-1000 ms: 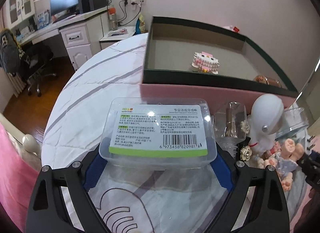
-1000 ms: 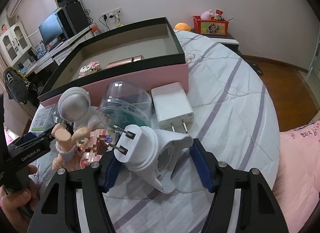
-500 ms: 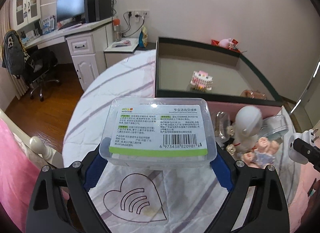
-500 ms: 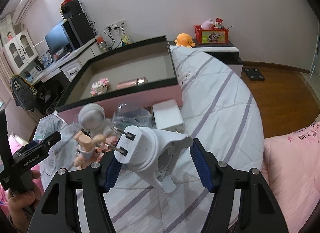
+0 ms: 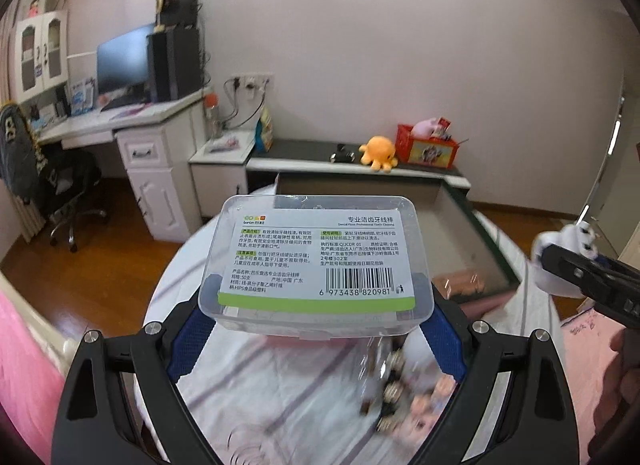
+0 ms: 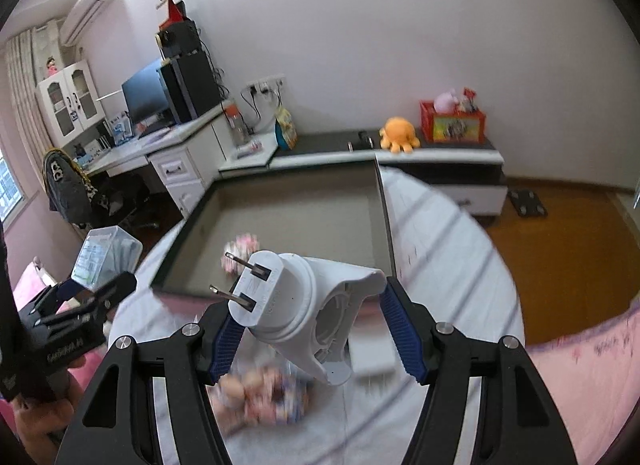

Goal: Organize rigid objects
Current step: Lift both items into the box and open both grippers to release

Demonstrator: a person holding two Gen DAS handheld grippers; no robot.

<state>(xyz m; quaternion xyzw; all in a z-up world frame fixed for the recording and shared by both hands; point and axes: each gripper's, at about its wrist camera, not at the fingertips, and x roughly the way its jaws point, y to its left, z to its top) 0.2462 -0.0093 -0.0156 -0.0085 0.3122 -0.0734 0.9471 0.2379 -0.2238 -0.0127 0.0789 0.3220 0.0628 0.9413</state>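
My left gripper [image 5: 316, 329] is shut on a clear plastic floss-pick box [image 5: 316, 261] with a white and green label, held high above the bed. My right gripper [image 6: 308, 333] is shut on a white plug adapter [image 6: 296, 305] with two metal prongs, also held high. Each gripper shows in the other's view: the right one [image 5: 592, 277] at the right edge, the left one [image 6: 80, 305] at the left edge. The open box with a dark rim [image 6: 384, 201] lies ahead on the bed, holding a pink block toy [image 6: 240, 245] and a rose-gold object [image 5: 460, 281].
Small toys [image 6: 260, 389] and a white charger [image 6: 372, 361] lie blurred on the striped sheet [image 6: 448, 249] below the grippers. A desk with a monitor [image 5: 124, 65], an office chair [image 5: 52, 181] and a low cabinet with an orange plush [image 6: 398, 133] stand beyond the bed.
Both grippers have risen well above the bed with their objects still held. The views now look over the open box toward the far wall, and the toys have dropped below the fingers.
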